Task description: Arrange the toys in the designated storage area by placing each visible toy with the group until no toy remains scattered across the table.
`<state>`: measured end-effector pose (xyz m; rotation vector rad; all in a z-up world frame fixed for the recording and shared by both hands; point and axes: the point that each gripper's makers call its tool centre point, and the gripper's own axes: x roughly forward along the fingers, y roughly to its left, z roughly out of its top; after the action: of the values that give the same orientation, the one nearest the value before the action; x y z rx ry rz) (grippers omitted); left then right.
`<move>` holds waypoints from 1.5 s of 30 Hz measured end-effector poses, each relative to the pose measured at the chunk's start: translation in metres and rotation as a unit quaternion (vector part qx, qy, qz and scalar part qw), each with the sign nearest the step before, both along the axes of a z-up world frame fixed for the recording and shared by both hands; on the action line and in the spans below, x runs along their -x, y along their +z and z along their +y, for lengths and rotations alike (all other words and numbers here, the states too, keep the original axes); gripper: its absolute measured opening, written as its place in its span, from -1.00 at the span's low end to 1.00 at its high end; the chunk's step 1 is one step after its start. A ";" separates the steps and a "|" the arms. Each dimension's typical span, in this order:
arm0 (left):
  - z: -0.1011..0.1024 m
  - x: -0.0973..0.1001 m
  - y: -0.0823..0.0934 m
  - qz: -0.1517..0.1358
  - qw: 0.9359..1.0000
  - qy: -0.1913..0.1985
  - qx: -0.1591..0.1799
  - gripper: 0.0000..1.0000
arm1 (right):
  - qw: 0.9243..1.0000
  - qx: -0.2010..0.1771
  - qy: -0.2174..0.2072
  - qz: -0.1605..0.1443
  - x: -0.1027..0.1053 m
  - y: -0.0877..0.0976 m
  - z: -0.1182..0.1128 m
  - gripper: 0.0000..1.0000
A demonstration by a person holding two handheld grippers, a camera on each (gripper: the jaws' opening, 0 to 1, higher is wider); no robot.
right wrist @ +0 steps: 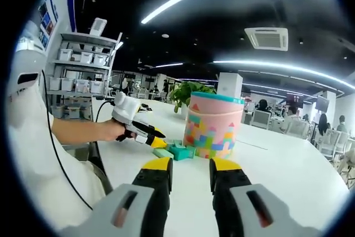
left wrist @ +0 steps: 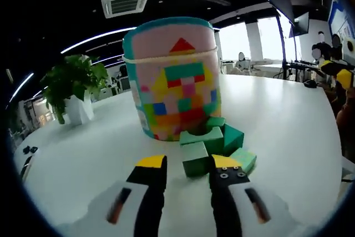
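Observation:
A pink tub (left wrist: 175, 76) with a teal rim and a coloured block pattern stands on the white table (left wrist: 83, 148). Several green blocks (left wrist: 222, 137) lie heaped at its foot. My left gripper (left wrist: 188, 165) is open, its yellow tips on either side of the nearest green block (left wrist: 195, 158), which lies close to the right-hand jaw. In the right gripper view my right gripper (right wrist: 191, 166) hangs open over the table with nothing between its fingers. Beyond it a hand holds the left gripper (right wrist: 158, 139) at the green blocks (right wrist: 180, 151), beside the tub (right wrist: 213, 126).
A potted plant (left wrist: 72, 87) in a white pot stands behind the tub to the left. Small dark items (left wrist: 28, 149) lie near the table's left edge. A person's arm (right wrist: 83, 129) reaches in from the left. Shelves with boxes (right wrist: 83, 70) stand beyond the table.

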<state>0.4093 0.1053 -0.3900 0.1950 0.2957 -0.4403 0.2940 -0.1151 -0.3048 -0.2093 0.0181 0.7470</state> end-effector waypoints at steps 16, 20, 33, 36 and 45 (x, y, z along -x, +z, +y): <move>0.006 -0.007 -0.004 0.008 1.000 -0.018 0.015 -0.42 | 1.000 -0.001 0.000 0.002 -0.001 -0.001 0.000 -0.47; 0.003 -0.009 -0.005 0.004 1.000 -0.029 -0.004 -0.49 | 1.000 0.002 0.004 0.003 0.000 -0.002 0.003 -0.47; 0.014 -0.008 0.015 -0.019 0.995 -0.020 0.092 -0.59 | 1.000 0.001 0.002 0.002 -0.001 -0.001 0.002 -0.47; 0.020 -0.008 0.031 -0.037 0.995 -0.018 0.094 -0.59 | 1.000 0.002 0.004 0.001 0.000 0.000 0.003 -0.47; 0.017 -0.005 0.048 -0.044 0.994 -0.026 0.097 -0.60 | 1.000 0.003 0.004 0.000 0.000 0.000 0.003 -0.47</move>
<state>0.4140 0.1225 -0.3417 0.0325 0.1614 -0.5071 0.2939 -0.1123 -0.3046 -0.2144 0.0197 0.7556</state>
